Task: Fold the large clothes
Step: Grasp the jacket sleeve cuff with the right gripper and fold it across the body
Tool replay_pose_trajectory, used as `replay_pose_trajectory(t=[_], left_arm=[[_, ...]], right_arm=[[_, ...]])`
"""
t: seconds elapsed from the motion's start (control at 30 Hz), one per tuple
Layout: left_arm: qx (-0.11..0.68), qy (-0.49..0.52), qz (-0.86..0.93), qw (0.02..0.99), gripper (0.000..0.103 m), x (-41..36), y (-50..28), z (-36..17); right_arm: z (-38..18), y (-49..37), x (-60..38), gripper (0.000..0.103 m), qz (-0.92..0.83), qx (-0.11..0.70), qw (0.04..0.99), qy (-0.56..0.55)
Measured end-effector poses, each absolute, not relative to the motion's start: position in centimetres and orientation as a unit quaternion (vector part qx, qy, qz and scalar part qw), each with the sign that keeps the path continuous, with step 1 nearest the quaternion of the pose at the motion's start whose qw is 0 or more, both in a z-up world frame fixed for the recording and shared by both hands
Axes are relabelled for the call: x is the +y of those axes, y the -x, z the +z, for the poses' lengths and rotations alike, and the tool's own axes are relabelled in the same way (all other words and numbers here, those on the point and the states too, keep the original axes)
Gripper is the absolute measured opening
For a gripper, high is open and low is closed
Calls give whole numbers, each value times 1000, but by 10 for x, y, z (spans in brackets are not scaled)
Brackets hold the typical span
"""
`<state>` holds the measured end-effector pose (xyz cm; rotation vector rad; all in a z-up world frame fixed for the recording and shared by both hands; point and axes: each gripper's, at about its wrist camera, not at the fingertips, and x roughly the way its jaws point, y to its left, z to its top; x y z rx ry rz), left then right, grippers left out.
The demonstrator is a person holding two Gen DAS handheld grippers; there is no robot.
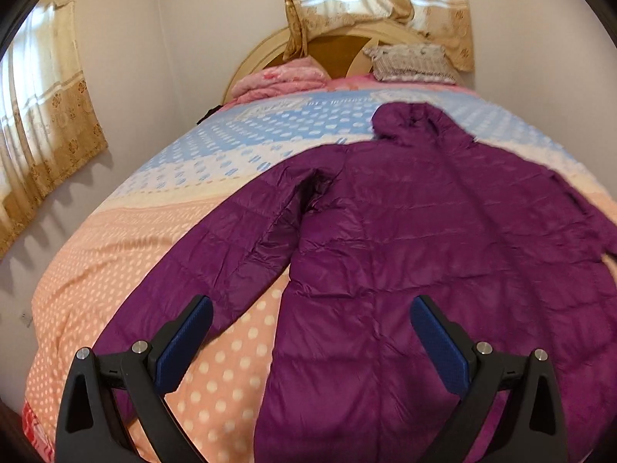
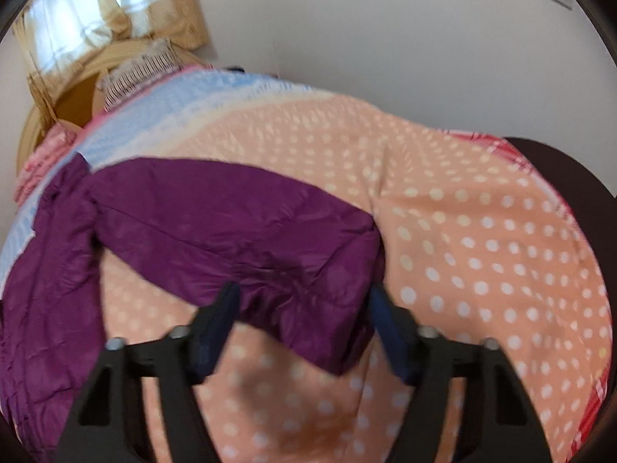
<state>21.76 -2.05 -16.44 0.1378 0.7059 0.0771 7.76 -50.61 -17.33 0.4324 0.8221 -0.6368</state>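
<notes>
A large purple padded coat [image 1: 405, 239] with a hood lies spread flat on the bed, hood toward the headboard, both sleeves out to the sides. My left gripper [image 1: 310, 312] is open and empty, hovering over the coat's lower left edge, between body and left sleeve [image 1: 216, 254]. In the right wrist view the coat's right sleeve [image 2: 239, 235] lies across the bedspread. My right gripper [image 2: 304, 301] is open, its jaws standing either side of the sleeve's cuff end, not closed on it. This view is blurred.
The bed [image 1: 127, 270] has a dotted peach and blue bedspread. Pink folded bedding [image 1: 281, 77] and a pillow [image 1: 412, 61] lie by the round headboard. Walls with curtained windows [image 1: 42, 115] stand to the left and behind. A dark footboard [image 2: 570, 169] shows at right.
</notes>
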Motion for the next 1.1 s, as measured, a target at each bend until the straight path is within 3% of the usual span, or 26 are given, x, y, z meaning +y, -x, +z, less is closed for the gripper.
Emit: replay_pose_trajectory(t=[0.13, 0.23, 0.47, 0.7, 1.1], left_arm=[[356, -70, 61, 930, 102, -13, -243, -177], [367, -67, 76, 925, 102, -3, -262, -185], [367, -39, 91, 925, 102, 16, -281, -173], [352, -23, 90, 931, 102, 22, -294, -152], [356, -24, 99, 929, 102, 40, -304, -159]], right_arm=[[-176, -77, -512, 23, -302, 396, 849, -176], [-165, -76, -516, 15, -301, 394, 852, -170], [-125, -116, -502, 11, -290, 349, 884, -113], [-71, -170, -427, 10, -224, 303, 926, -35], [-101, -280, -278, 10, -97, 309, 943, 77]])
